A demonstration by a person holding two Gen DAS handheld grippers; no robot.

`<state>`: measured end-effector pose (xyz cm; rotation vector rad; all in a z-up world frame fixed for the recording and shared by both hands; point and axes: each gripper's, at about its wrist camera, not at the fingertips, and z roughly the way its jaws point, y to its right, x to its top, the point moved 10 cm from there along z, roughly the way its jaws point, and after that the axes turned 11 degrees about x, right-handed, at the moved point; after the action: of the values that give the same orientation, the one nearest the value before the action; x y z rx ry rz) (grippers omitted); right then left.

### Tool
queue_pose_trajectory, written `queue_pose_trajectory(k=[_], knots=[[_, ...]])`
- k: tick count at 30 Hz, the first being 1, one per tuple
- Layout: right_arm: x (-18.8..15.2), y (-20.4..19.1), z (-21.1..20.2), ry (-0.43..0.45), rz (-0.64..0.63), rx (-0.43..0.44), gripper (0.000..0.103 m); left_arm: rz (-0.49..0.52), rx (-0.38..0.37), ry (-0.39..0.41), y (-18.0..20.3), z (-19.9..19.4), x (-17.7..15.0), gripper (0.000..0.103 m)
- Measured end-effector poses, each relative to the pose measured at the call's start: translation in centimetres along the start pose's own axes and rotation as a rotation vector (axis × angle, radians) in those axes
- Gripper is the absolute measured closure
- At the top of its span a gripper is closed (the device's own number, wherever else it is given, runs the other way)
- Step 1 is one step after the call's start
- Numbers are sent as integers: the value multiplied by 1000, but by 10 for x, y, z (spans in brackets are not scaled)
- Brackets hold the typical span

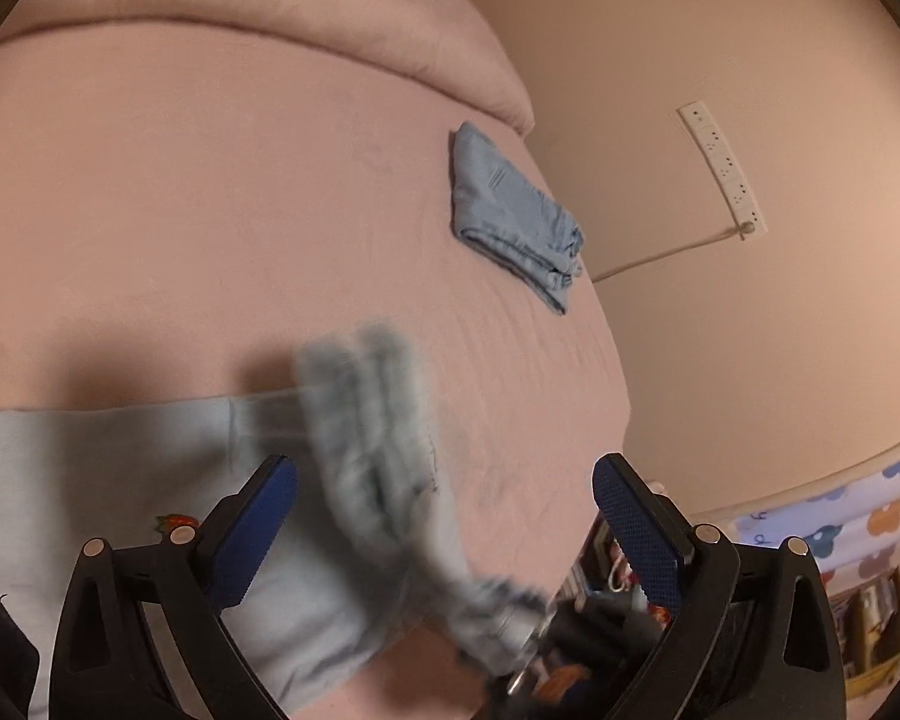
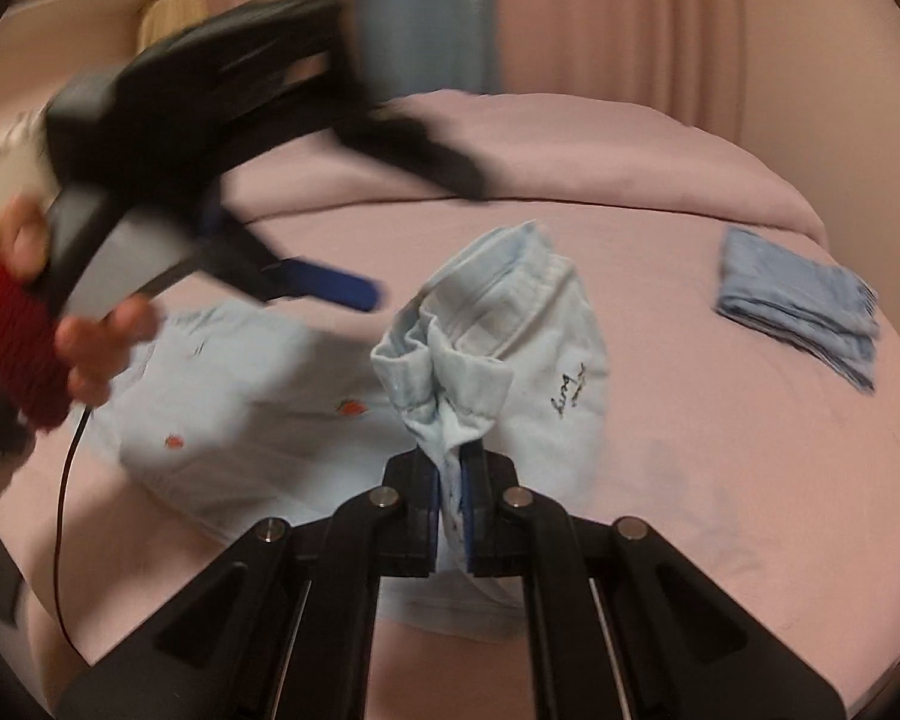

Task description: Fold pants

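Light blue pants (image 2: 258, 396) with small red strawberry marks lie on the pink bed. My right gripper (image 2: 450, 468) is shut on a bunched end of them and holds that end lifted above the bed; the raised cloth (image 1: 378, 438) is blurred in the left wrist view. My left gripper (image 1: 444, 504) is open and empty, above the pants' flat part (image 1: 120, 462). In the right wrist view it (image 2: 354, 276) hangs blurred over the left of the pants.
A folded blue garment (image 1: 510, 216) (image 2: 804, 306) lies near the bed's far edge. A folded pink blanket (image 2: 510, 162) lies across the bed's end. A power strip (image 1: 723, 168) is on the wall. A shelf of clutter (image 1: 870, 612) stands beside the bed.
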<state>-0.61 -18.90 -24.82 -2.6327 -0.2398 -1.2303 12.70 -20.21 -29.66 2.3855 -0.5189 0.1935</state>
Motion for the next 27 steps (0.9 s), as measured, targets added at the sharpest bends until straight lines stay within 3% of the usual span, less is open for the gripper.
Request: queue_pose_trajectory(k=[2,3,4,5,6,9,16,21,27], knots=[[-6,-9,5,-22,-37,3,97,-13,62,6,-13,10,0,5],[-8,-13,6,-31,-52,7,97,-21,77,8,-18,13,-1,18],[-10,-15,6,-36,-65,6,97,-29,87,6,-22,15,-3,34],[-11,-17,7,-42,-76,1,97,-33,95,0,-26,16,-5,69],[-12,-18,6,-47,-84,-4,97,-29,107,5,-31,14,-8,90],[-5,-25,10,-45,-116,-28,96,-13,132,42,-41,2,-8,95],[17,-70,12,12,-255,-65,96,62,166,87,-61,-53,-2,96],[23,-110,38,16,-346,-28,95,40,216,82,-103,-69,-11,96],[9,-141,79,-30,-407,-6,94,-65,240,52,-166,-65,-25,96]])
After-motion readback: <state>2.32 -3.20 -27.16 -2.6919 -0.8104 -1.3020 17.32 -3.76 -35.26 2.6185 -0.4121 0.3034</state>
